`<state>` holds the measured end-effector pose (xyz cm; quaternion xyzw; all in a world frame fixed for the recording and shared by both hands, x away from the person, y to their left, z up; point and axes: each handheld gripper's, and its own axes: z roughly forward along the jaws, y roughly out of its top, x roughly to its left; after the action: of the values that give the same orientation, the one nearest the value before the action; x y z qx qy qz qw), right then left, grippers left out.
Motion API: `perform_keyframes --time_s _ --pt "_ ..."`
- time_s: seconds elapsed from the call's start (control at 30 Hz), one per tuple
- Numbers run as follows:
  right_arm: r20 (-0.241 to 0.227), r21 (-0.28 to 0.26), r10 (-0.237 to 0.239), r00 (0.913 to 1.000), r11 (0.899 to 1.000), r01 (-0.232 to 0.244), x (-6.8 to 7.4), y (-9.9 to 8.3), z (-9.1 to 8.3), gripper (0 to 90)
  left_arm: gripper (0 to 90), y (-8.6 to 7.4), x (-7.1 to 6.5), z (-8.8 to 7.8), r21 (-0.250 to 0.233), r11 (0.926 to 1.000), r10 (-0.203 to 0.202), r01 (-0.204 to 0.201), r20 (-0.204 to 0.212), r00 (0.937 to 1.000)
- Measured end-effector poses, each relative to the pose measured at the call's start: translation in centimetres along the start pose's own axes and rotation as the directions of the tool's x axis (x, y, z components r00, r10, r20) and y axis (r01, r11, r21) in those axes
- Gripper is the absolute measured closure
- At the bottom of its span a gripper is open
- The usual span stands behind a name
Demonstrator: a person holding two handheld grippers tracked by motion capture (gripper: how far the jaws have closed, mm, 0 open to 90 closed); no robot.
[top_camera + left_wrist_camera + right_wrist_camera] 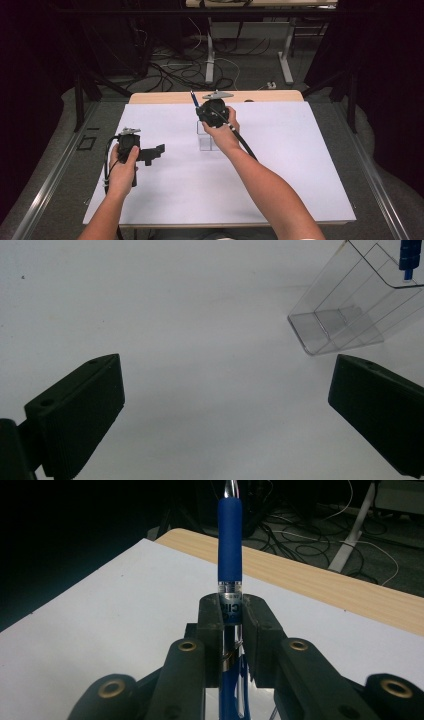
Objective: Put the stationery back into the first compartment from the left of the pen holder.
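Your right gripper (202, 111) is pinching a blue pen (229, 555) by its barrel, just below the rubber grip, with both jaws pressed flat against it. That hold leaves the pen's lower end free, and in the left gripper view its tip (409, 260) hangs right at the rim of the clear holder (350, 310). You have it close to upright, which is what a narrow, tall compartment calls for: a tilted pen would catch on a wall or tip the light plastic over.

The holder stands on the white sheet (280, 165) toward the far middle of the table, directly under your right hand. It looks to have 2 or more compartments divided by clear walls; which one the tip sits over cannot be told from here.

Your left gripper (152, 152) rests well apart on the left side of the sheet, jaws spread wide and holding nothing. It points toward the holder, so it is placed to steady the base if the pen nudges it.

The likely step in hand is lowering the pen in. Keep it vertical and let go only once the tip is well inside, since the holder has little weight to resist a sideways push.
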<state>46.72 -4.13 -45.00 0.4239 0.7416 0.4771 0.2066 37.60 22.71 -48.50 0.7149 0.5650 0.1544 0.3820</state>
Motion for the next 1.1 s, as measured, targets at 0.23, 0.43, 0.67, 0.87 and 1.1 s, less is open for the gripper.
perform_keyframes --time_s 0.23,0.43,0.67,0.87,1.1 --pt "0.002 0.017 -0.007 1.0 1.0 0.007 0.3 -0.3 0.2 79.6 1.6 0.0 0.1 0.0 -0.005 1.0 0.0 0.0 -0.002 1.0" --pt "0.0 0.025 -0.007 1.0 1.0 0.007 0.4 -0.6 0.3 79.6 1.6 0.0 0.0 0.0 -0.003 1.0 0.002 -0.002 -0.002 1.0" --pt "-0.004 0.037 -0.001 1.0 0.999 0.001 0.3 -1.2 0.5 79.5 1.6 0.0 0.0 0.1 -0.002 1.0 0.002 -0.002 -0.001 1.0" --pt "-0.004 0.043 -0.002 1.0 0.999 0.002 0.1 -1.4 0.7 79.5 1.6 0.0 0.0 0.1 -0.001 1.0 0.002 -0.002 -0.001 1.0" --pt "-0.007 0.055 -0.002 1.0 0.999 0.002 0.1 -1.6 0.7 79.5 1.6 0.0 0.0 0.1 -0.004 1.0 0.0 0.0 -0.001 1.0"
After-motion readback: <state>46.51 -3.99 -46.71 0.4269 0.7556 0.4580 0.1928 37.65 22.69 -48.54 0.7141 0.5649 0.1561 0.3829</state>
